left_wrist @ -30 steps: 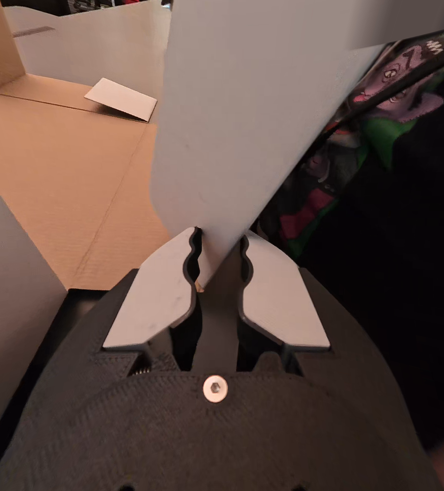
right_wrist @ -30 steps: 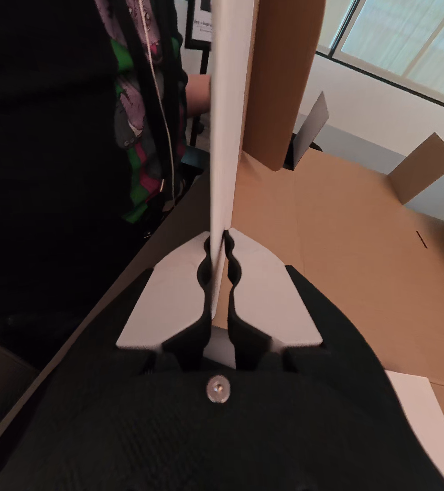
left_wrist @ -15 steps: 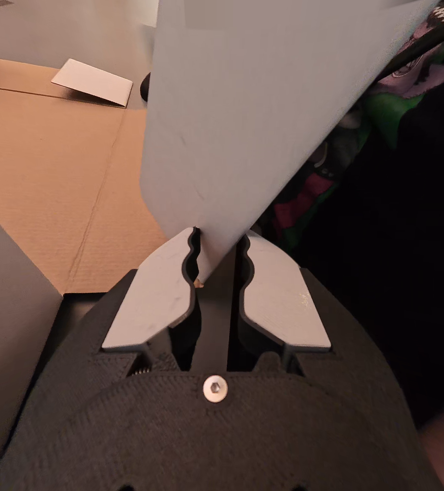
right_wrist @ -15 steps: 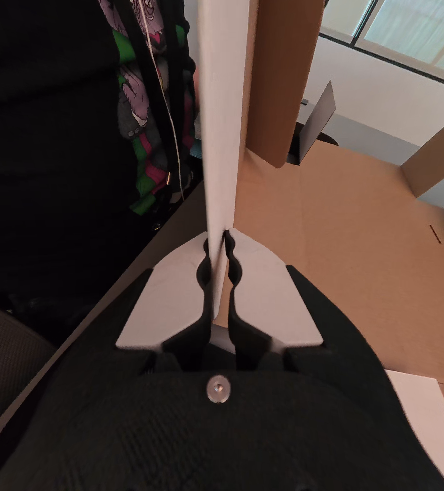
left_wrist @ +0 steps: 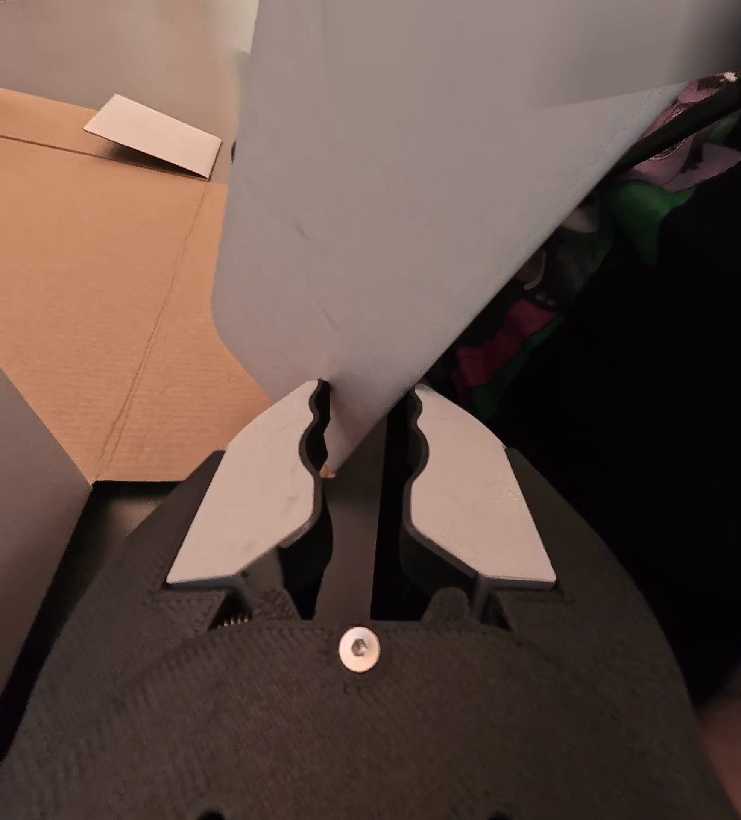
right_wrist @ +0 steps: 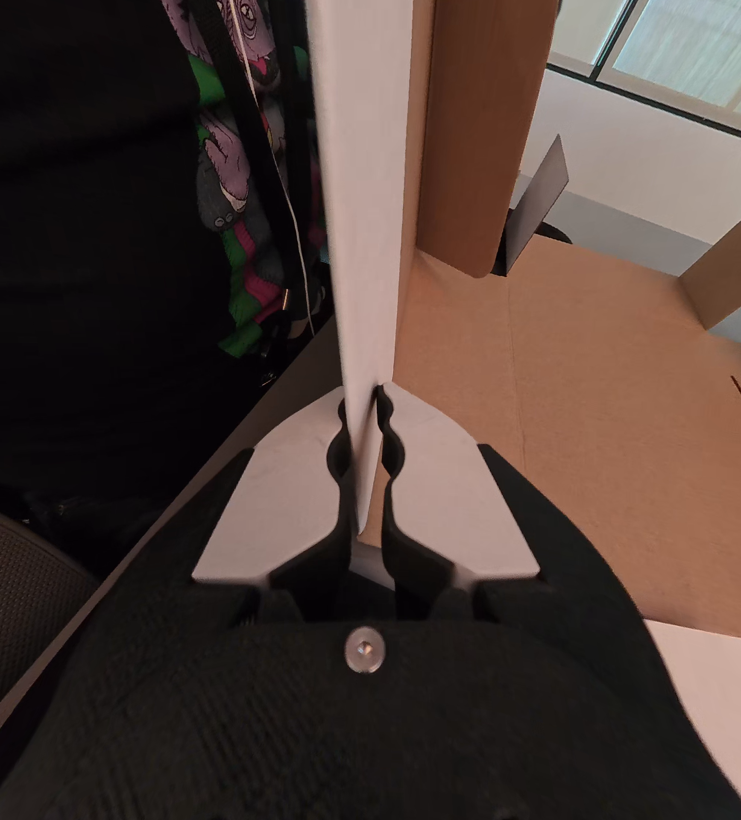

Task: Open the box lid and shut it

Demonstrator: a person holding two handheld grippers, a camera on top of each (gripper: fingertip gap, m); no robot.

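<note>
The box lid (left_wrist: pixel 382 177) is a white cardboard panel, raised and standing up from the open box, whose brown inside (left_wrist: pixel 71 288) lies flat to the left. My left gripper (left_wrist: pixel 364 388) is open, with the lid's lower corner between its fingers and against the left finger (left_wrist: pixel 262 479). In the right wrist view the lid (right_wrist: pixel 359 222) stands edge-on and upright, with its brown side flap (right_wrist: pixel 470 133) behind it. My right gripper (right_wrist: pixel 362 390) is shut on the lid's edge. The box's brown inside (right_wrist: pixel 626 399) spreads to the right.
A person in dark clothes with a bright print stands close behind the lid (left_wrist: pixel 626 399) (right_wrist: pixel 71 222). A mesh chair seat (right_wrist: pixel 4 577) is at lower left. Box flaps stick up: small white (left_wrist: pixel 151 142), grey (right_wrist: pixel 537 195), brown (right_wrist: pixel 732 266). A white box wall (left_wrist: pixel 4 488) stands at the left.
Both grippers have shifted slightly with the lid between them; the box floor has slid a little in both views. The jaw gaps have not changed.
</note>
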